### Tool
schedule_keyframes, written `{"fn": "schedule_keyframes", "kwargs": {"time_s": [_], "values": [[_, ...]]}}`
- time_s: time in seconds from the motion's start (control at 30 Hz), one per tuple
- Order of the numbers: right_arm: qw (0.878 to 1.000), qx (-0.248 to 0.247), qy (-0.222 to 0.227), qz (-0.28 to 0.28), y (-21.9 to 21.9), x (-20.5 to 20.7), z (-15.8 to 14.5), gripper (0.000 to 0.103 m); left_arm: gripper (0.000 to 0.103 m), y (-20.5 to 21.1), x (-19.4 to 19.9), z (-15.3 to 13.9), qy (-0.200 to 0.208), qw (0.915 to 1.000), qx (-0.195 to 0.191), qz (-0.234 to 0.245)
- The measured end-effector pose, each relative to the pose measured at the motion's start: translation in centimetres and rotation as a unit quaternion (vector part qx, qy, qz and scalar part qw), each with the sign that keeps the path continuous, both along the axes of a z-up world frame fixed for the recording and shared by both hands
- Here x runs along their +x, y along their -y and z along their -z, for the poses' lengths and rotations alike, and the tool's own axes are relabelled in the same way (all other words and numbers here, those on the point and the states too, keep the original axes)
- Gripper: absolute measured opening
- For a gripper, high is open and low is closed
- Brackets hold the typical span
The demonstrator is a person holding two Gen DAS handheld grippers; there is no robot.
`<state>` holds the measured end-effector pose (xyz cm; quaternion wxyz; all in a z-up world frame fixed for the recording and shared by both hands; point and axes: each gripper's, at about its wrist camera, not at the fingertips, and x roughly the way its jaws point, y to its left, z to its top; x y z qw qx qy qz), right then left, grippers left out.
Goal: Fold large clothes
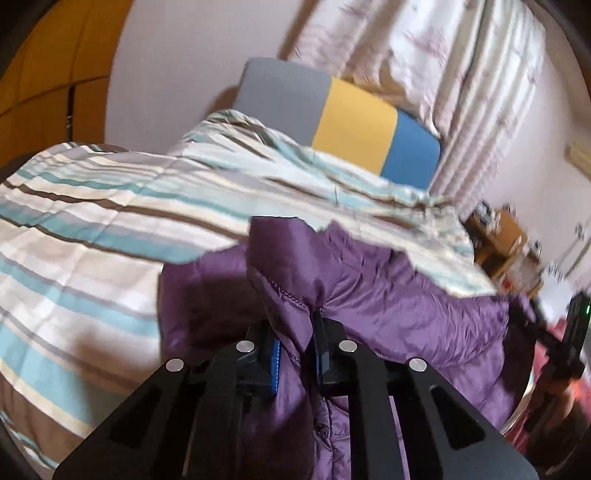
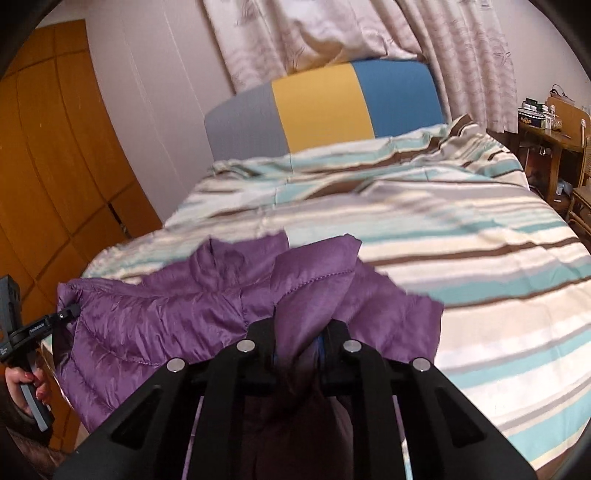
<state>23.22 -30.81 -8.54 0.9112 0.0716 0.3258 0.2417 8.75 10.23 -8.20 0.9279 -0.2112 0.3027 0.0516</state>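
A: Quick one. Where was the purple puffer jacket [image 2: 162,314]?

B: At the near edge of the bed [image 2: 461,236], part draped on the striped duvet [image 1: 74,206], part bunched up and lifted between the two tools.

A: Left gripper [image 1: 295,354]?

B: Jaws pinched a stitched fold of the jacket, fabric squeezed between the blue pads [image 1: 275,363]. It pointed forward and slightly up toward the headboard [image 1: 354,125]. View was tilted and blurred, so the tool was rolled to one side.

A: Right gripper [image 2: 301,343]?

B: Same deal: jaws clamped on a thick wad of jacket, cloth bulging above and hanging dark below between the arms. Aimed level along the bed at the headboard.

A: Could you see the hands?

B: Only the left hand [image 2: 22,384], seen from the right wrist view at the far left edge, fingers wrapped round the grey handle, the tool reaching to the jacket's left corner. Right hand wasn't visible.

A: Jacket stretched?

B: Loosely, it sagged and wrinkled between the two grips.

A: Background?

B: Patterned curtain [image 2: 332,33], wooden wardrobe [image 2: 55,155], and a wooden side table [image 2: 546,136] with small clutter, too blurry to name.
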Motion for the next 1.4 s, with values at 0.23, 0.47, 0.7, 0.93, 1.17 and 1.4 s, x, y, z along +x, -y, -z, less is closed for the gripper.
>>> {"fn": "schedule_keyframes", "kwargs": {"time_s": [0.23,0.47,0.7,0.93,1.17,1.4], "values": [[1.0,0.013,0.022,0.017,-0.7,3.2,-1.7,0.013,0.013,0.2,3.3,-1.8,0.028,0.999,0.021,-0.029],[0.999,0.016,0.025,0.044,-2.3,7.5,-0.6,0.013,0.013,-1.1,7.9,0.3,0.009,0.9957,0.012,-0.092],[0.997,-0.038,0.026,0.06,-4.8,10.7,3.3,0.013,0.013,-1.5,11.0,3.6,-0.024,0.9912,0.023,-0.128],[0.994,-0.06,-0.001,0.088,-5.2,13.3,6.7,0.016,0.013,-0.9,13.3,5.5,-0.044,0.9883,0.061,-0.133],[0.991,-0.076,-0.051,0.099,-5.2,14.8,9.2,0.026,0.013,-1.4,14.2,8.1,-0.072,0.9884,0.041,-0.127],[0.984,-0.129,-0.071,0.098,-6.7,15.6,10.6,0.033,0.016,-1.5,14.7,8.7,-0.09,0.9877,0.042,-0.12]]}}
